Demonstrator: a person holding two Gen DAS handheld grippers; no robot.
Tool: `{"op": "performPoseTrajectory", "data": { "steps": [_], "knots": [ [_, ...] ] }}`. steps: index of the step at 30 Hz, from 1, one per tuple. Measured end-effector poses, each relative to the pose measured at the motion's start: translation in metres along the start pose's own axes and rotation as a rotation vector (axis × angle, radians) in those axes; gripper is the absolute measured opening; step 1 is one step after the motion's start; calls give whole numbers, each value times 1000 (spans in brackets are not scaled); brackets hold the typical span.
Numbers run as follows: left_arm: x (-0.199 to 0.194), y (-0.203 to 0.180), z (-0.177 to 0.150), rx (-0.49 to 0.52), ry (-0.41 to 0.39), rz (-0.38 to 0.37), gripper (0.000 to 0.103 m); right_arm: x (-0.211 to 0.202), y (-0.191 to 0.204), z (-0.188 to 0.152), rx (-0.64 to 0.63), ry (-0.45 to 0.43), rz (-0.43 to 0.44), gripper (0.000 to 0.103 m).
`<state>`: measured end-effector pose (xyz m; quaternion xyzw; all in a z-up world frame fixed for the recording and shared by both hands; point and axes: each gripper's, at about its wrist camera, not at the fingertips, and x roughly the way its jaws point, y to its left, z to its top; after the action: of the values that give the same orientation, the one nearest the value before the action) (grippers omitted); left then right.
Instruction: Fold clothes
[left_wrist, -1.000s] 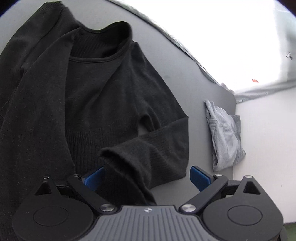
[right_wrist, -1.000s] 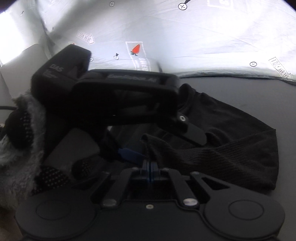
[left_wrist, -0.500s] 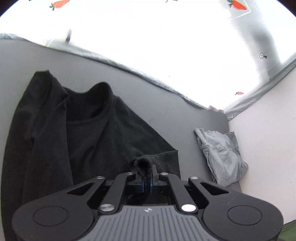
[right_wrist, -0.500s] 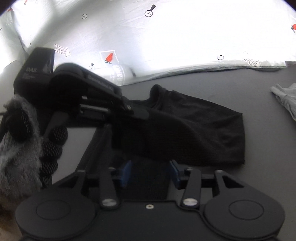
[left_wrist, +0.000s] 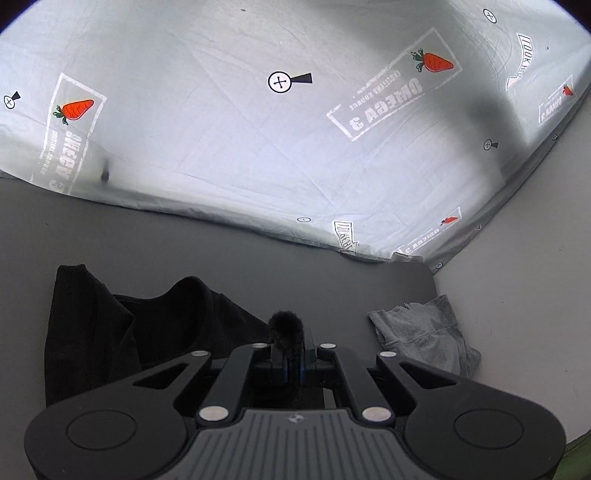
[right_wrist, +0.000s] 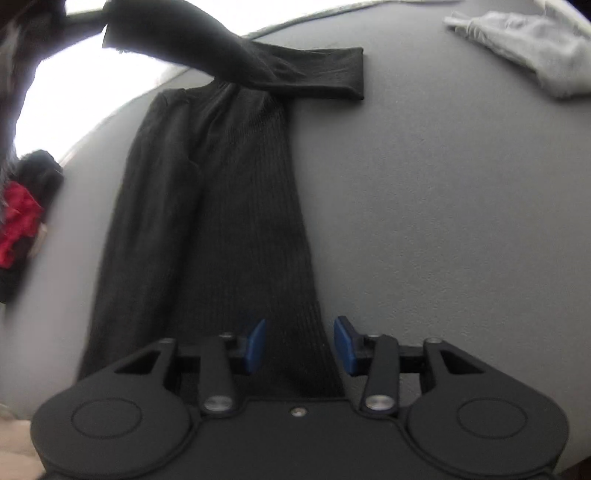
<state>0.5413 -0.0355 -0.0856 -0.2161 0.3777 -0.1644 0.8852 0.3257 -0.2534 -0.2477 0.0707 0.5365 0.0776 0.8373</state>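
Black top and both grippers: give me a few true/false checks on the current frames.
1. The left gripper is shut on a pinch of the black top. True.
2. The right gripper is clamped on the grey garment. False: its pads are apart over the black top, and the jaws have just been closing.
3. The grey garment lies on the table, apart from the black top. True.
4. The black top's sleeve hangs off the table edge. False: it lies on the table.
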Motion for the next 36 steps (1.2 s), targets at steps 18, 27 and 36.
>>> {"op": "performPoseTrajectory", "data": {
  "steps": [18,27,36],
  "knots": [
    [-211,75,125,141,-476,138,5,-44,122,-18,-177,-137,10,2],
    [-227,164,94,-12,-406,264,5,-1,144,-58,-67,57,113,4],
    [-210,73,31,372,-277,84,6,-44,106,-62,106,-63,67,27]
  ]
}}
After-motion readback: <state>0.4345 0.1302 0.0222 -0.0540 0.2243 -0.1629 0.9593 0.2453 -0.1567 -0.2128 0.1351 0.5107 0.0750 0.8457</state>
